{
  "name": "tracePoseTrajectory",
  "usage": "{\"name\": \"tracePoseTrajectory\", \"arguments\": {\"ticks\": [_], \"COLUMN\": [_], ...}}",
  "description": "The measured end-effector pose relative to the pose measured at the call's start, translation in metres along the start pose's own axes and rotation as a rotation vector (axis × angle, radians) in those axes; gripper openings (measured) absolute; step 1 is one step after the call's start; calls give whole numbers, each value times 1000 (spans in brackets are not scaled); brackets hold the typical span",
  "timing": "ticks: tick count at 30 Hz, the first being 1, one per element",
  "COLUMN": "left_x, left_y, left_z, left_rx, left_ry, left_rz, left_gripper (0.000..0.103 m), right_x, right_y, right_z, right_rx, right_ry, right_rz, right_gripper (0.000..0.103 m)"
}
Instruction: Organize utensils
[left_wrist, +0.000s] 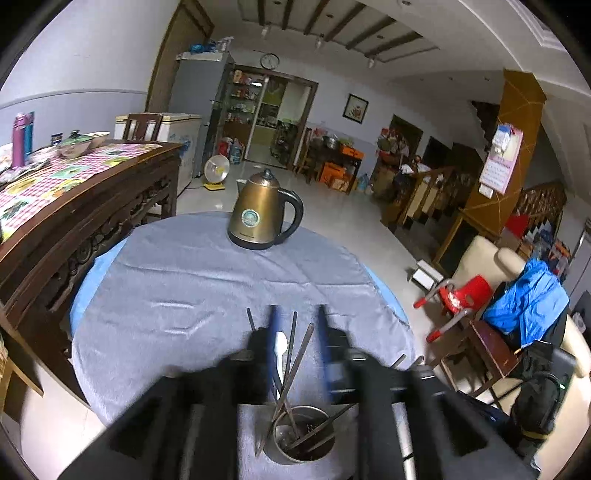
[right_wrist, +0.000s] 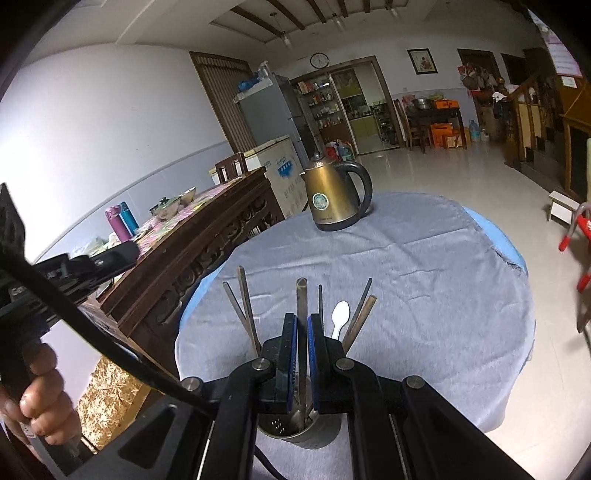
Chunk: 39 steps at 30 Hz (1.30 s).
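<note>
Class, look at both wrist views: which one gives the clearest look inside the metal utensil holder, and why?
The left wrist view. It looks down into the metal utensil holder, showing its open rim, its inside and the chopsticks leaning in it. In the right wrist view the right gripper covers most of the holder; only its front wall shows.

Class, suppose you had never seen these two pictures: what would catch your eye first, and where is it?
The bronze electric kettle stands alone at the far edge of the grey-clothed round table. Nearest the cameras, a metal utensil holder bristles with chopsticks and a white plastic spoon. The right gripper is shut on one upright chopstick above it.
</note>
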<state>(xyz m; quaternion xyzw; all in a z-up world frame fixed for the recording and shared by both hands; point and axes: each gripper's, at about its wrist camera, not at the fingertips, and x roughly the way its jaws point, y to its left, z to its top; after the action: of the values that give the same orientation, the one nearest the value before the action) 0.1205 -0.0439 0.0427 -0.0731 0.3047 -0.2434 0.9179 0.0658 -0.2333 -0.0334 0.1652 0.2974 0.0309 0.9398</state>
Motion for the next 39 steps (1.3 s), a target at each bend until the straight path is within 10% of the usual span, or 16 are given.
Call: {"name": "tracePoseTrajectory", "arguments": {"ticks": [24, 30, 39], "left_x": [94, 106, 71], "left_y": [-9, -3, -11], "left_z": [-8, -16, -10], "left_rx": [93, 110, 178], "left_ry": [179, 207, 105], "left_rz": [-88, -70, -39], "left_gripper": [48, 9, 6], "right_x": [7, 9, 11], "right_y": [-10, -10, -7], "right_z": [-9, -10, -11], "right_rx": [40, 40, 36], "right_ry": [33, 39, 40], "right_rz": [21, 26, 16], "right_gripper": [8, 8, 8]}}
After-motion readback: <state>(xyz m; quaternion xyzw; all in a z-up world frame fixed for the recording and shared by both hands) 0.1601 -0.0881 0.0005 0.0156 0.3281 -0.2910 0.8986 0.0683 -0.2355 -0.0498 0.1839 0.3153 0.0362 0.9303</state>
